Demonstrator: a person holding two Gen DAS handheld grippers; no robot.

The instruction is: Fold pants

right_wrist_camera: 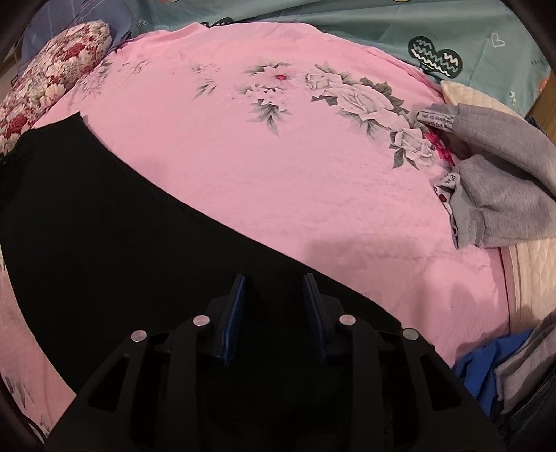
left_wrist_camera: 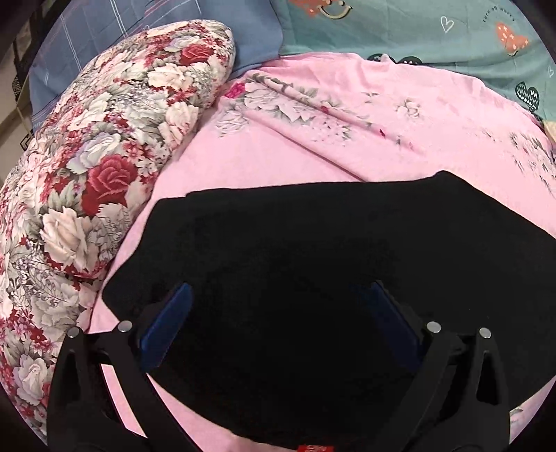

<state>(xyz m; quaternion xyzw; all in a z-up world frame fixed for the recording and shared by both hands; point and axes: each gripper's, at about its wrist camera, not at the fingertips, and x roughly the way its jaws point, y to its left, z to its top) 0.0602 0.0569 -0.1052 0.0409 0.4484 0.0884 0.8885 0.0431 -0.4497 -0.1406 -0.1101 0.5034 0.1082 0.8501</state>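
The black pants [left_wrist_camera: 312,250] lie flat on the pink floral bed sheet [left_wrist_camera: 312,139]. My left gripper [left_wrist_camera: 278,295] is wide open just above the pants, its blue pads apart over the black cloth. In the right wrist view the pants [right_wrist_camera: 104,215] run from the left to the bottom middle. My right gripper [right_wrist_camera: 274,281] hovers at their right edge with the jaws partly open and black cloth between the blue pads; whether the pads touch the cloth I cannot tell.
A rolled red-and-white floral quilt [left_wrist_camera: 104,167] lies along the left. A teal patterned blanket [left_wrist_camera: 434,31] is at the back. Grey garments [right_wrist_camera: 497,180] lie at the right, with a blue one [right_wrist_camera: 486,365] at the lower right corner.
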